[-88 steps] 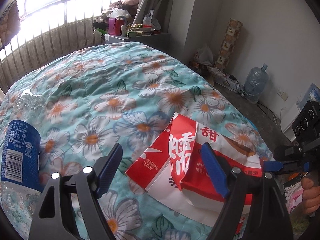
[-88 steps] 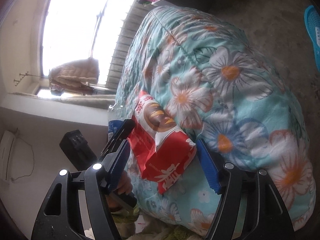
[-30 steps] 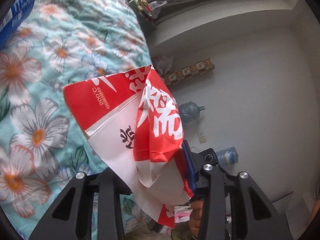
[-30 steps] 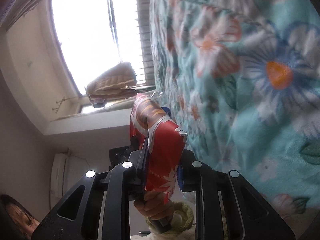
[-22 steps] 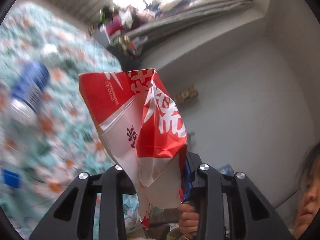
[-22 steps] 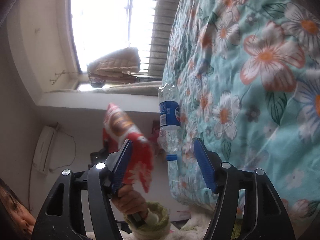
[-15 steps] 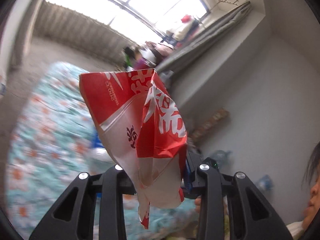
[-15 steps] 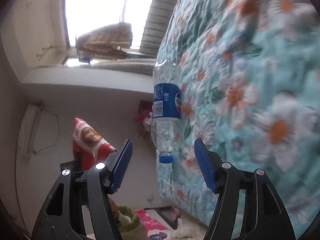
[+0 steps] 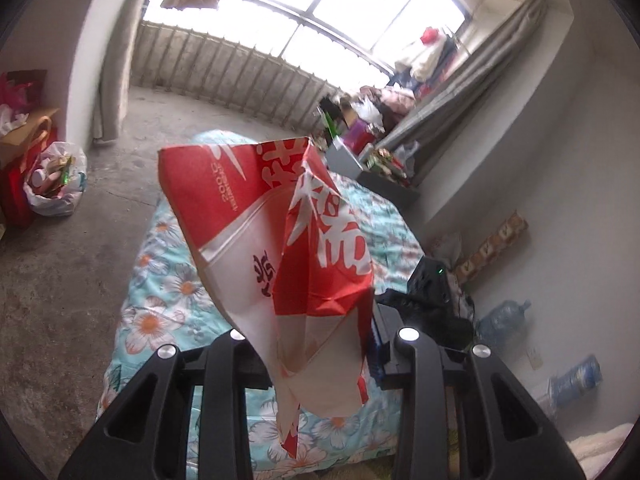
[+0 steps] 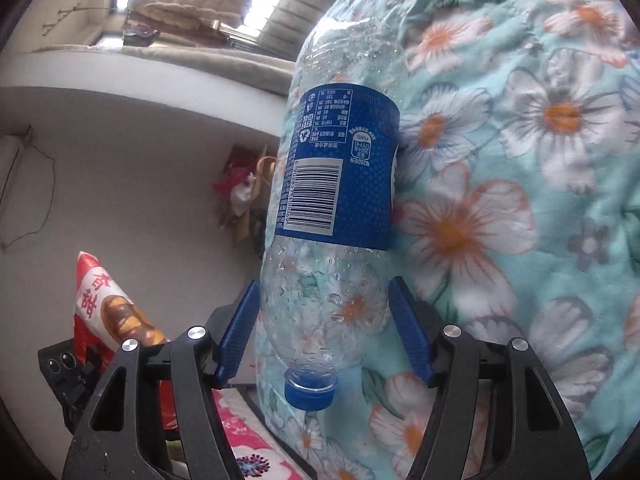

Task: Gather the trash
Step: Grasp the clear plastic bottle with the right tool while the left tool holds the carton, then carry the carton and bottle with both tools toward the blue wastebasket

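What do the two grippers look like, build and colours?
Both match: the left gripper and right gripper have black plastic finger frames with triangular cut-outs and silver round bolt heads. The right's fingers carry ribbed blue pads. No cables or sleeves show.

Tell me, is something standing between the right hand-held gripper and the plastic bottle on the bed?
Nothing visible does. The plastic bottle lies on the floral quilt, its clear lower part already between the open blue pads of the right hand-held gripper.

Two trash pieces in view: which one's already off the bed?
The red snack bag, clamped in the left gripper and hanging in the air. The clear bottle lies on the floral quilt between the right gripper's open fingers.
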Demonstrator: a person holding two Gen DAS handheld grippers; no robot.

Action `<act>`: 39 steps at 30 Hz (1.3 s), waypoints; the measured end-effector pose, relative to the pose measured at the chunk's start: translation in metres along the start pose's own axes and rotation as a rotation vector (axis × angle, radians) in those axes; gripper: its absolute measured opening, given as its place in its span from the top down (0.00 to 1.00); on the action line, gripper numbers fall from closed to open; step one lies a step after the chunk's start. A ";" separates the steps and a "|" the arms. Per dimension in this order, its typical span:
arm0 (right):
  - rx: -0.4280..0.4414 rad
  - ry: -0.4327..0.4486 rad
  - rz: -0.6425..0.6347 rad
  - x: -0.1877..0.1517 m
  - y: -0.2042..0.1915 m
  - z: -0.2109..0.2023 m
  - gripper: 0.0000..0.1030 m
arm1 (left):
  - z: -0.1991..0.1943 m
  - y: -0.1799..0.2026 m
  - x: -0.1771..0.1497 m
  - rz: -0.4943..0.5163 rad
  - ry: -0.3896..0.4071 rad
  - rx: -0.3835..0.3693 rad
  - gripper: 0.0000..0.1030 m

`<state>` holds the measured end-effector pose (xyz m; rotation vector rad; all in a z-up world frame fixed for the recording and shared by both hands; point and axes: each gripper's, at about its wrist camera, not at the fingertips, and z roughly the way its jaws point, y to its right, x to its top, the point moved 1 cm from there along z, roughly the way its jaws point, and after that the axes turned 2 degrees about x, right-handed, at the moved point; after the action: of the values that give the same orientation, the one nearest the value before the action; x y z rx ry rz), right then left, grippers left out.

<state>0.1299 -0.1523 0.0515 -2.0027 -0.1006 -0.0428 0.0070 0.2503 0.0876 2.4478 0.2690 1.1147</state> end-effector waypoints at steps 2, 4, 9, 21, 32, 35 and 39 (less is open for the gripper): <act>0.012 0.015 0.005 -0.002 0.006 -0.022 0.40 | 0.018 0.010 -0.001 0.057 -0.079 -0.010 0.69; 0.011 0.050 0.008 -0.009 0.017 -0.056 0.40 | 0.038 0.025 -0.005 0.129 -0.167 -0.034 0.69; -0.061 0.191 -0.017 -0.038 0.034 -0.136 0.40 | 0.099 0.070 -0.016 0.312 -0.301 -0.085 0.69; -0.403 0.383 -0.018 -0.108 0.063 -0.210 0.40 | 0.188 0.174 -0.051 0.614 -0.325 -0.156 0.68; -0.351 0.368 0.021 -0.083 0.064 -0.210 0.39 | 0.217 0.189 -0.065 0.699 -0.270 -0.104 0.68; -0.333 0.343 0.026 -0.082 0.061 -0.210 0.37 | 0.218 0.190 -0.066 0.716 -0.264 -0.094 0.68; -0.338 0.332 0.019 -0.076 0.060 -0.204 0.36 | 0.218 0.194 -0.069 0.727 -0.257 -0.087 0.69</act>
<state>0.0631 -0.3665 0.0778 -2.3030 0.1477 -0.4013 0.1251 -0.0122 0.0047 2.6291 -0.7878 1.0095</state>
